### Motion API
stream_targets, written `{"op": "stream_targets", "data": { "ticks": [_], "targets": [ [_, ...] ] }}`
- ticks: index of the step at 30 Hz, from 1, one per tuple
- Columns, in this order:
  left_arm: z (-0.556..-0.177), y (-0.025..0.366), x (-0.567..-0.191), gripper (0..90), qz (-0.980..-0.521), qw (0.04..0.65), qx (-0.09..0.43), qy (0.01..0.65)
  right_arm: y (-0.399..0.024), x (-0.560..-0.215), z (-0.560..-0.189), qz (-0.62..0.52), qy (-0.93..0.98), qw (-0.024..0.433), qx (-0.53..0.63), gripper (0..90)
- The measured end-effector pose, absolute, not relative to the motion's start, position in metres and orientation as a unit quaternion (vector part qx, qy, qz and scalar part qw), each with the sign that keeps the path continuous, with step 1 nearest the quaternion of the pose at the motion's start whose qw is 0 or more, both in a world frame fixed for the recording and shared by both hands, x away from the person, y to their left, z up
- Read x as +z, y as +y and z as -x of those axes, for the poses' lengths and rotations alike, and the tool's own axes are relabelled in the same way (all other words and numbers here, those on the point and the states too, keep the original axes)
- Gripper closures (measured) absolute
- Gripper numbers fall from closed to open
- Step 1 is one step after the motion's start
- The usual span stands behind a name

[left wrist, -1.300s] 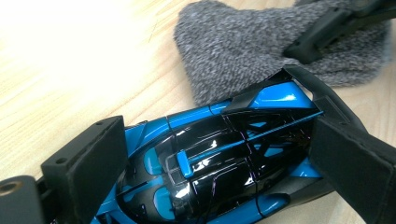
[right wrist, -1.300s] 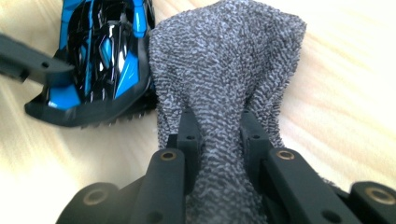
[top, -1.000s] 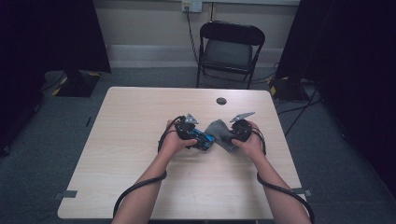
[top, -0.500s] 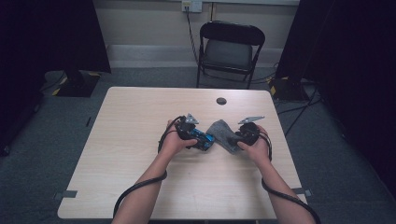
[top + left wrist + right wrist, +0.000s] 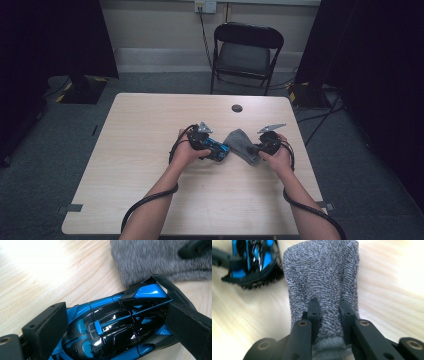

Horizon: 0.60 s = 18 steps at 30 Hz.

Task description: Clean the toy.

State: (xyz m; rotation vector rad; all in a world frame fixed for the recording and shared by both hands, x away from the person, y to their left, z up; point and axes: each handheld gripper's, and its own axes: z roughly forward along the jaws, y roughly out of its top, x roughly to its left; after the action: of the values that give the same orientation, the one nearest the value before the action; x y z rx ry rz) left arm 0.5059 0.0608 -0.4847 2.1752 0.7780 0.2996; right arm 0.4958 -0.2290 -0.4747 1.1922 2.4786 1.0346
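Right gripper [image 5: 328, 312] has just been closing, and its jaws now pinch the cuff end of a grey sock [image 5: 322, 277], the fabric bunched between the pads. Left gripper [image 5: 117, 322] is clamped on a blue-and-black toy car [image 5: 117, 327], one pad pressed to each side of the body. Seen from the high view, the sock [image 5: 241, 142] lies flat on the table [image 5: 140, 150] just right of the car [image 5: 215, 149], its far end touching the car's tail, with the right gripper [image 5: 256, 148] at its near right end and the left gripper [image 5: 212, 148] on the car itself.

The sock looks soft, light and limp: it should fold and drag rather than hold its shape, so a pinch at the cuff, where the knit is thicker, is likely the surest hold. The car appears hard, glossy and light; its smooth shell may slip, and its thin rear wing looks breakable, so the flat flanks seem the safest place to grip.

Beyond the car, a small dark disc [image 5: 237, 108] sits near the table's far edge, and a folding chair [image 5: 247, 52] stands behind that.
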Motion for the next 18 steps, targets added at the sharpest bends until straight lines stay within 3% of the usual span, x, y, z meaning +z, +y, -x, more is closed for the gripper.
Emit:
{"op": "stream_targets", "data": {
  "ticks": [6, 18],
  "targets": [
    [-0.505, 0.061, -0.486, 4.2, -0.855, 0.400, 0.121, 0.308, -0.228, -0.463, -0.514, -0.417, 0.815, 0.113, 0.385, 76.1],
    [-0.507, 0.062, -0.485, 4.5, -0.859, 0.397, 0.115, 0.304, -0.160, -0.465, -0.557, -0.382, 0.840, 0.113, 0.368, 76.0]
  ]
}}
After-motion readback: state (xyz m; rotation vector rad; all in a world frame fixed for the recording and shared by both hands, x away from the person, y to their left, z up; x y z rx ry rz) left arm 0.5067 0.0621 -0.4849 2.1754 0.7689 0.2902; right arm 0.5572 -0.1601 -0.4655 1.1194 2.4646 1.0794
